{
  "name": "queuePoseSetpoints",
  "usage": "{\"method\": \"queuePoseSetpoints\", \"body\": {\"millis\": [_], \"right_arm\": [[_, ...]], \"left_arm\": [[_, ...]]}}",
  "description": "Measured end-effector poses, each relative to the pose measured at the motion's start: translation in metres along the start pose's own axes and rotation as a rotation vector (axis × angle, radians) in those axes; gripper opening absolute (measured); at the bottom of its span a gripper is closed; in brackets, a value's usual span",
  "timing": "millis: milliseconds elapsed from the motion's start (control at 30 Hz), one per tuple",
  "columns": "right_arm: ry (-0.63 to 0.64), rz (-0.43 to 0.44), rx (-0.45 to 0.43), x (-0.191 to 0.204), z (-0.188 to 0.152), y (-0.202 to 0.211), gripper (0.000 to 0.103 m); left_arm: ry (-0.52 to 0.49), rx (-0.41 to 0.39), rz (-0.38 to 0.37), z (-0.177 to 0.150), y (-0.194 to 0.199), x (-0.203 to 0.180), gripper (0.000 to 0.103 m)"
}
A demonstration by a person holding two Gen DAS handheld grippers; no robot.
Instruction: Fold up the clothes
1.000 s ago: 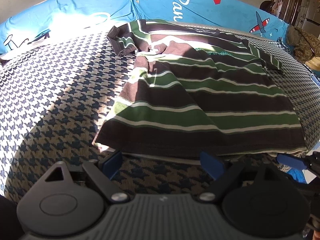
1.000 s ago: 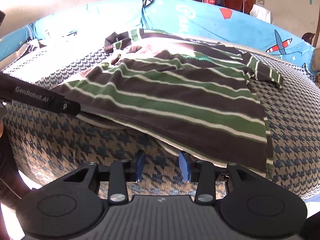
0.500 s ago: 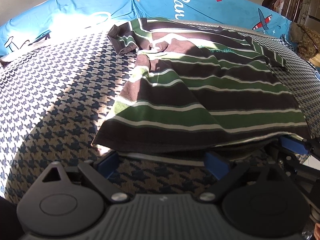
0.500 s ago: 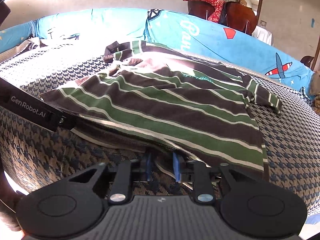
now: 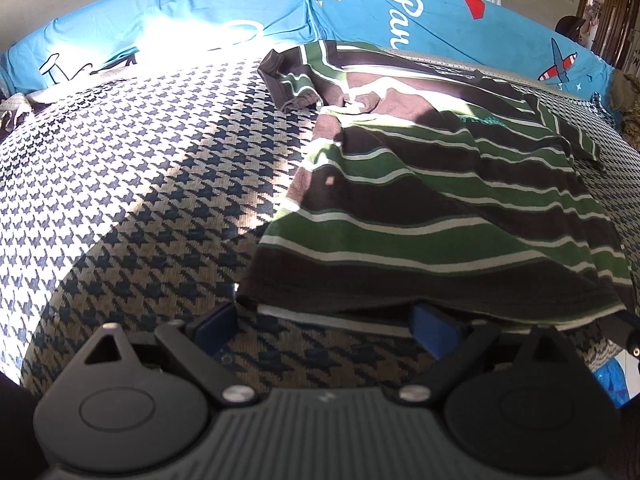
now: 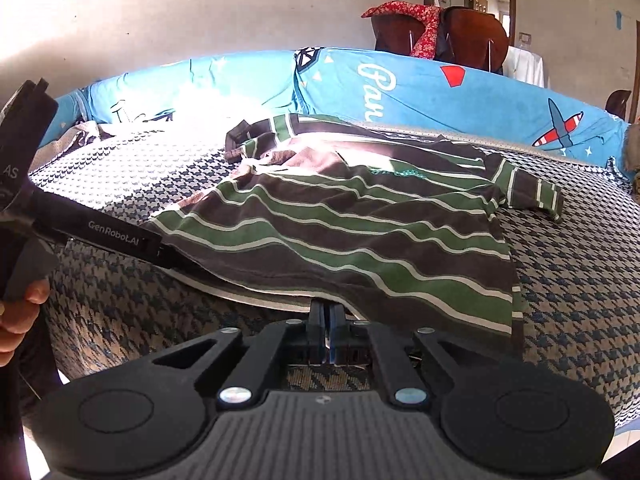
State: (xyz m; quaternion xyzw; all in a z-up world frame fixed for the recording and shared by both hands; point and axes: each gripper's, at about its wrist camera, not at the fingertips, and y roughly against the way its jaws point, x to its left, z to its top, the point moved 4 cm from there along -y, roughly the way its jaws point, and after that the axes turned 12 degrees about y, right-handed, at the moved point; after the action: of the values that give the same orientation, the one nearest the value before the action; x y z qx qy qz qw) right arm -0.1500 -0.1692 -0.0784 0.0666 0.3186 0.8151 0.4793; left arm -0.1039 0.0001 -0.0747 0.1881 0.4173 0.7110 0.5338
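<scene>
**Hem pinch on the right, left jaws not yet closed**

Right gripper [image 6: 329, 334]: jaws pressed together at the near hem of the striped shirt [image 6: 360, 240]. The cloth edge runs down into the slit between the blue pads, so I read it as clamped on the hem, towards the shirt's near right part.

Left gripper [image 5: 324, 322]: jaws spread wide, one blue pad at the shirt's near left corner, the other further right along the hem. The hem [image 5: 400, 304] drapes over the tips; nothing is pinched. In the right wrist view its black body [image 6: 120, 236] reaches in from the left, tips hidden under the raised cloth edge.

Shirt: brown with green and white stripes, lying spread on the houndstooth bed cover [image 5: 140, 200], hem near, collar and sleeves far. One sleeve is crumpled at the far left [image 5: 288, 80], the other lies flat at the far right [image 6: 532, 192]. Blue printed cushions [image 6: 440, 92] stand along the far edge. Strong sun patch across the far part.

Step in hand, as I judge it: taking hold of the bottom hem with both grippers, ahead of a first fold. Half done.

Next move calls for: the left jaws to shut on the hem corner, catching both layers if possible, then both hems to rise together and travel far, towards the collar, level so the stripes stay aligned.
</scene>
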Motion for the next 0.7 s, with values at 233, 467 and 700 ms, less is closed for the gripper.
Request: {"method": "queuePoseSetpoints", "body": {"millis": [233, 467, 700], "right_arm": [[0.022, 0.059, 0.046, 0.005, -0.008, 0.0, 0.005], [0.008, 0.101, 0.106, 0.004, -0.015, -0.002, 0.005], [0.034, 0.126, 0.107, 0.012, -0.02, 0.004, 0.005]], "left_arm": [[0.041, -0.016, 0.045, 0.005, 0.001, 0.014, 0.097], [0.079, -0.014, 0.084, 0.007, 0.001, 0.026, 0.097], [0.09, -0.014, 0.074, 0.006, 0.005, 0.029, 0.097]]}}
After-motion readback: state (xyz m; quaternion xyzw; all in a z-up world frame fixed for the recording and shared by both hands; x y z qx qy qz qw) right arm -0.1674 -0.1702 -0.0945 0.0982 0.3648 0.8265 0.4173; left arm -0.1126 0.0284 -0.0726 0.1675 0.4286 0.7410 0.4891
